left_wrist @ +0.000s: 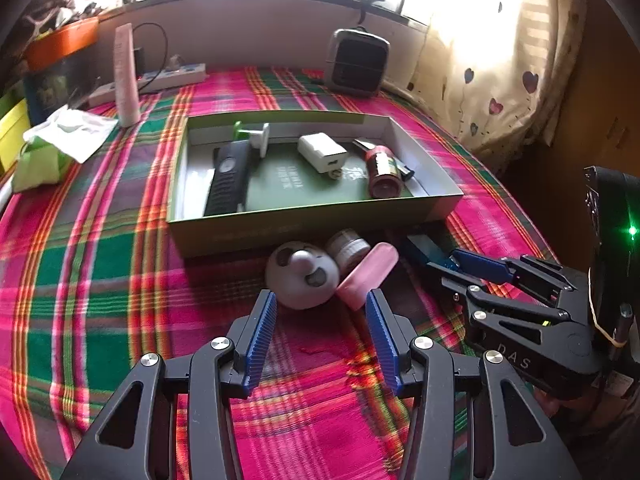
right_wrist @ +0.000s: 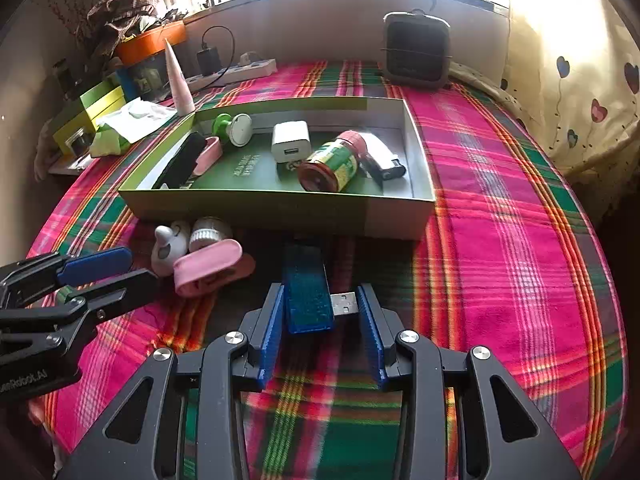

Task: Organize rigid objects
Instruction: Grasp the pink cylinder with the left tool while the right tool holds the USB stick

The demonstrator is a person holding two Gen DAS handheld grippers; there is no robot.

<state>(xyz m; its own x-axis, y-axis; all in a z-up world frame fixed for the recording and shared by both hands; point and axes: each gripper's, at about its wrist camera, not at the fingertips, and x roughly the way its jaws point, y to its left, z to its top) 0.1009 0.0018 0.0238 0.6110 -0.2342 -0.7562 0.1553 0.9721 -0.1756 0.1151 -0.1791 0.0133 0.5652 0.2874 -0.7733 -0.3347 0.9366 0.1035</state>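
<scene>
Blue translucent plastic sits between our right gripper (right_wrist: 320, 304) pads — a USB stick (right_wrist: 307, 292) lying on the plaid blanket (right_wrist: 500, 260), just in front of the green box (right_wrist: 280, 204). Its long axis runs from 6 to 12 o'clock in the right wrist view, far end toward the box wall, while a metal plug juts sideways toward 3 o'clock at its near end. The left pad touches the stick's side and the plug tip reaches the right pad; whether the jaws truly press we cannot tell. Our left gripper (left_wrist: 322, 304) stands wide apart, holding nothing, with a white round toy (left_wrist: 302, 278) and a pink case (left_wrist: 368, 274) at 12 o'clock just beyond its tips. "DAS" reads on the right gripper's body in the left view; a cut-off "...Robot.AI" shows on the left one. Pale print on the box's green floor is too small to read, as is the red jar (right_wrist: 332, 164) label. A white charger (right_wrist: 290, 141) lies at the jar's 10 o'clock.
</scene>
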